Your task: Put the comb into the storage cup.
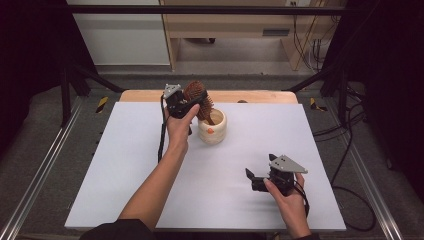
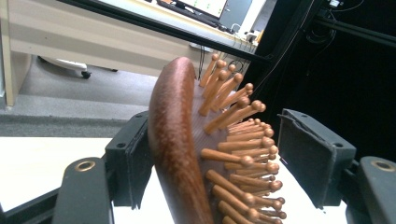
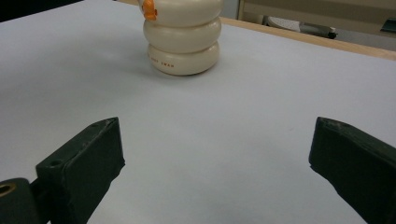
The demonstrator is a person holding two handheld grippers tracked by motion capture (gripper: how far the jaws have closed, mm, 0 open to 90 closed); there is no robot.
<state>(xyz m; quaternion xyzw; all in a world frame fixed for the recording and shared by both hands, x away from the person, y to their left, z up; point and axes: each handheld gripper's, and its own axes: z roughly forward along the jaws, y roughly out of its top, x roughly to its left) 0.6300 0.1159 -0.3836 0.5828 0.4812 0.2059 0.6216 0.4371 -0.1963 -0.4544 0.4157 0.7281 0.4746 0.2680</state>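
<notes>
**One brush in one cup**

One brown wooden hairbrush (image 1: 198,98) stands with its handle down in one cream cup (image 1: 212,128), which sits on the white table (image 1: 125,165). The left gripper (image 2: 215,154) is at the brush head; its jaws are spread, and one pad looks close against the back. The right gripper (image 1: 256,179), near the cup's front, is spread wide, holding nothing.
</notes>
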